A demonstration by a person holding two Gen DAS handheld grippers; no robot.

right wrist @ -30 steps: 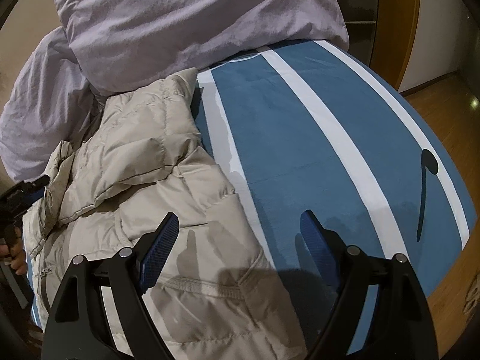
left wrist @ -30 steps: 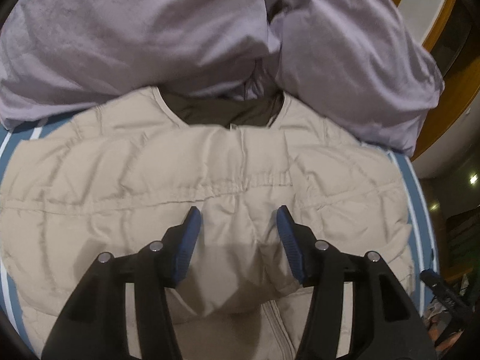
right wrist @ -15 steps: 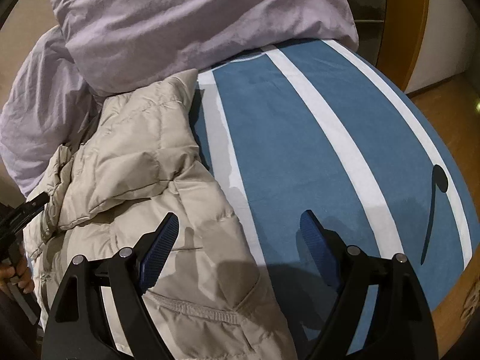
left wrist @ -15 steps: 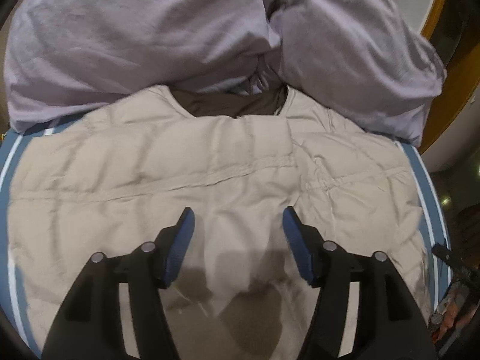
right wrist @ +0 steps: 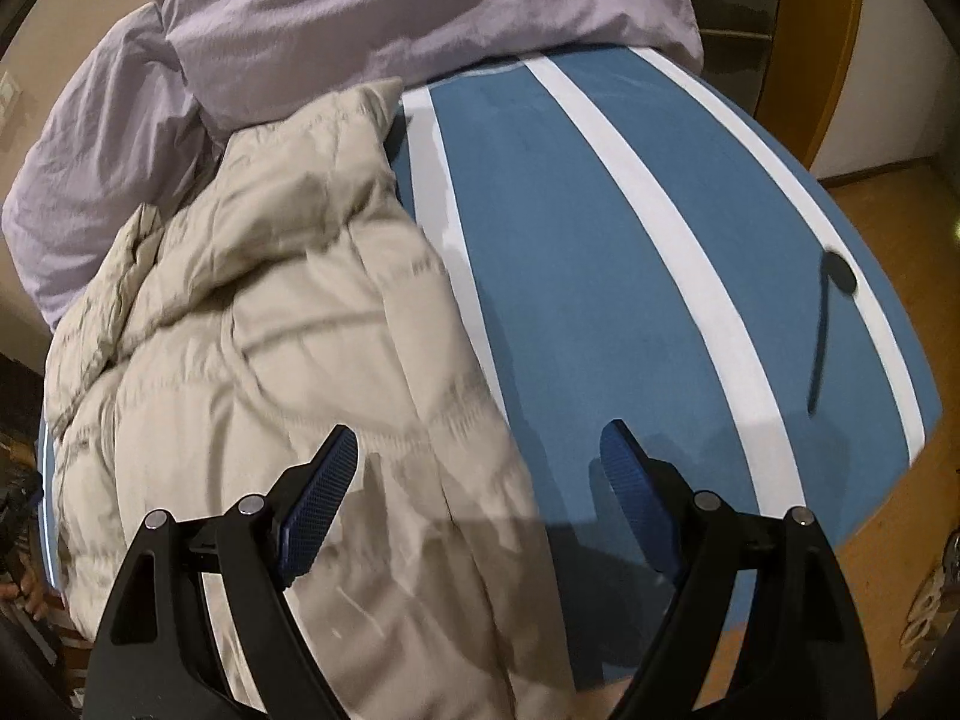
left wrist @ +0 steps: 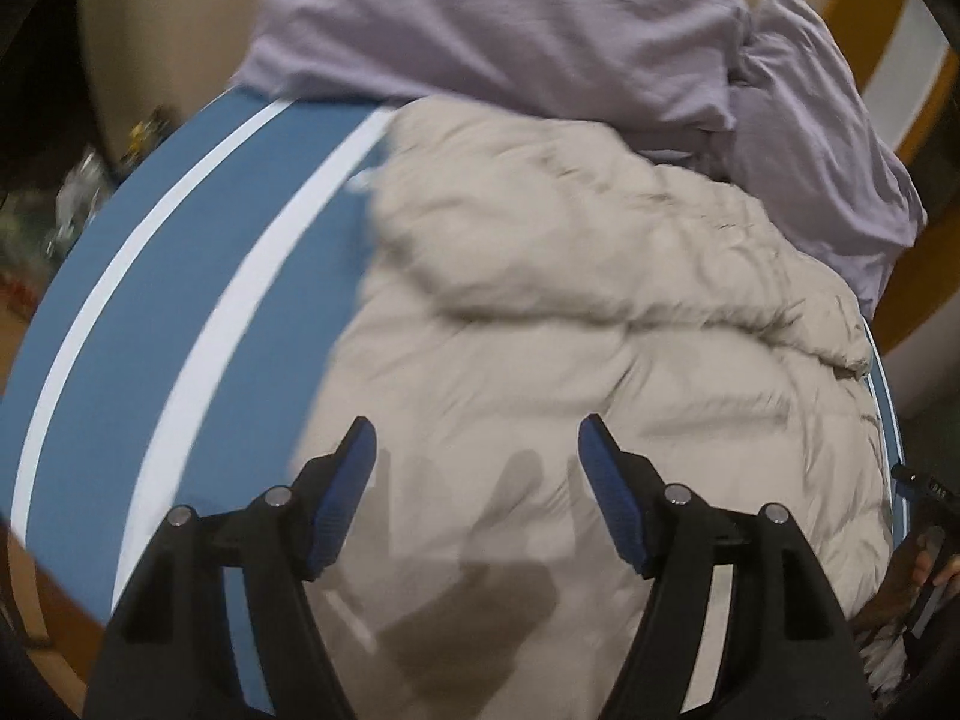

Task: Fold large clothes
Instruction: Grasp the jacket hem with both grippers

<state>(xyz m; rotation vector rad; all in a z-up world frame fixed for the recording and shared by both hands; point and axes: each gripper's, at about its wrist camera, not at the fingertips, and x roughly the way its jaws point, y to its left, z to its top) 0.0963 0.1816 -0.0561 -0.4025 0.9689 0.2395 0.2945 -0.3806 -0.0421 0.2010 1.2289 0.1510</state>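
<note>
Left tool (left wrist: 477, 450): jaws apart, having just been opening; nothing between the blue ribbed pads, which hang above the beige jacket (left wrist: 600, 360) without pressing it. View blurred.

Right tool (right wrist: 480, 456): jaws wide apart, empty, poised over the jacket's right edge, one pad above the fabric, the other above the bed cover (right wrist: 600, 270).

Jacket: quilted, puffy, creased, stitched in bands, partly folded over itself. It lies on the bed between the striped cover's white bands, its upper end touching the lilac pillows (right wrist: 390, 6) at the bed's head. Cover: smooth blue cloth with white stripes. Pillows: soft, wrinkled.
</note>
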